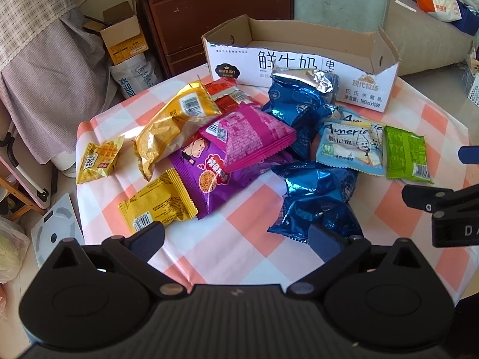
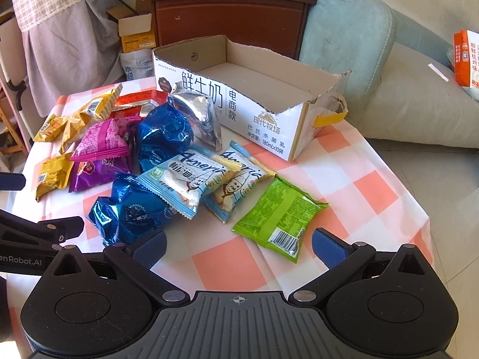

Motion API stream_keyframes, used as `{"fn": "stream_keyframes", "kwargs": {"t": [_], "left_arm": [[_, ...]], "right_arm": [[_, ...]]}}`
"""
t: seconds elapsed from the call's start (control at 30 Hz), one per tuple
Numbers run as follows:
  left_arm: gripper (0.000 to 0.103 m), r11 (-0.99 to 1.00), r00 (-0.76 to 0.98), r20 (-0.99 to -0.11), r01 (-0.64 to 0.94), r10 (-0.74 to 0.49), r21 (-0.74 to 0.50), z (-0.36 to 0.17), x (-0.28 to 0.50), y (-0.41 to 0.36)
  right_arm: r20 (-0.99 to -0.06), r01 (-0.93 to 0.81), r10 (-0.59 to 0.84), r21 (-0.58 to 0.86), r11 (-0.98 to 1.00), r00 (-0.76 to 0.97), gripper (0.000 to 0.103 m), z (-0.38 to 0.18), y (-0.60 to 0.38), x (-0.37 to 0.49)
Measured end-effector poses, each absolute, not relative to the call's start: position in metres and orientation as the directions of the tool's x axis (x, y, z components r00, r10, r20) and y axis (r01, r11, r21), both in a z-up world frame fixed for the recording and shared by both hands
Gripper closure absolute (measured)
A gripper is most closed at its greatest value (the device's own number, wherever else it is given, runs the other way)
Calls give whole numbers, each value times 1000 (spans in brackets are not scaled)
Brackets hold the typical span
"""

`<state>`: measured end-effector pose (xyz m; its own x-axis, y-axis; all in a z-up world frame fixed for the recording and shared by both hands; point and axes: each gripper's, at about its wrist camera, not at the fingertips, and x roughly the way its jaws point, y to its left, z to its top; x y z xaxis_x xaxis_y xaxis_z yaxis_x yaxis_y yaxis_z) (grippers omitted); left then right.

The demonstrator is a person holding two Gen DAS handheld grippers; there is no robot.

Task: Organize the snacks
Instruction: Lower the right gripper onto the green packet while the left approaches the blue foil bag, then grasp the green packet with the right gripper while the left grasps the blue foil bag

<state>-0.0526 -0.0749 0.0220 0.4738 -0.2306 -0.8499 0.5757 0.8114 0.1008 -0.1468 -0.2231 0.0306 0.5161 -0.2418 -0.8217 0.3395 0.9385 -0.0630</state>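
Several snack packets lie scattered on a pink-and-white checked tablecloth (image 1: 239,239). An open white milk carton box (image 1: 302,68) stands behind them with nothing inside (image 2: 263,80). In the left wrist view my left gripper (image 1: 236,240) hovers open near the table's front edge, between a yellow packet (image 1: 155,206) and a blue foil bag (image 1: 317,200). My right gripper (image 2: 239,248) is open too, just in front of a green packet (image 2: 278,212), with two light blue packets (image 2: 206,179) beyond it. Purple (image 1: 206,179), magenta (image 1: 248,137) and gold (image 1: 170,128) bags lie at the left.
A dark wooden cabinet (image 2: 227,18) stands behind the table, with an open cardboard box (image 1: 122,36) beside it. A pale cushioned seat (image 2: 404,95) is at the right, with an orange-and-white carton (image 2: 465,56) on it. Cloth-covered furniture (image 1: 45,59) is at the left.
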Motion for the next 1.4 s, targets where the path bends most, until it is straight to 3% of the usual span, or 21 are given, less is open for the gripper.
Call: {"fn": "stream_keyframes", "kwargs": {"t": [0.57,0.87,1.13,1.23,1.4], "left_arm": [[2,786,436,-837,618,-330,12,7,-50,-119],[2,785,455,-839,617,-299,55,-13,-47,-140],[17,795,449,-842,605,-300,40,-19,-45,-134],[24,792,451,-841,609,-299,45,-20,-45,-128],[35,793,435,-854,608,-285,45,-21,-46,-111]], "right_arm": [[-863,448,-194,41,893,466,2,14,-284,-137],[-880,524,-225,32,851,419,3,-3,-295,-118],[-892,526,-195,55,849,408,22,-18,-296,-110],[-882,501,-191,58,864,431,37,-15,-292,-111],[-879,432,-144,76,899,454,45,-13,-283,-117]]}}
